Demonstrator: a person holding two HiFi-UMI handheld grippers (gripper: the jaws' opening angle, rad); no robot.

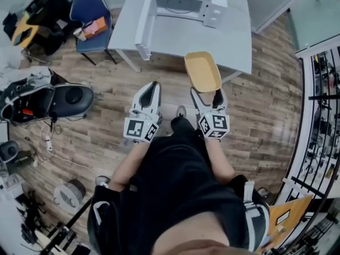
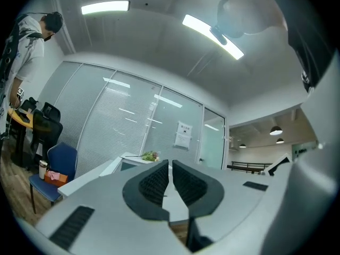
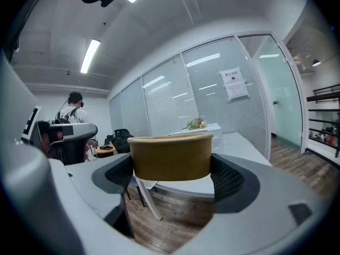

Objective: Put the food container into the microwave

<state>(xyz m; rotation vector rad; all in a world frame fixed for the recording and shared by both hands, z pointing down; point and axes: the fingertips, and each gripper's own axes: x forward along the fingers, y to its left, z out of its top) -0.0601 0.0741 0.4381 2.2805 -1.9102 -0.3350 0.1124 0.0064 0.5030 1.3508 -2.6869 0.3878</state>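
A tan rectangular food container (image 1: 202,71) is clamped in my right gripper (image 1: 205,93), held out over the wooden floor just short of the table's near edge. In the right gripper view the container (image 3: 171,156) sits squarely between the two dark pads (image 3: 230,177). The white microwave (image 1: 178,7) stands at the back of the white table (image 1: 234,41) with its door (image 1: 144,23) swung open to the left. My left gripper (image 1: 151,91) is shut and holds nothing; its pads (image 2: 158,184) nearly touch in the left gripper view.
A blue chair (image 1: 93,20) with items on its seat stands left of the table. A black and white machine (image 1: 48,102) lies on the floor at the left. Railings and shelving (image 1: 319,121) run along the right side. A person (image 3: 71,112) stands in the distance.
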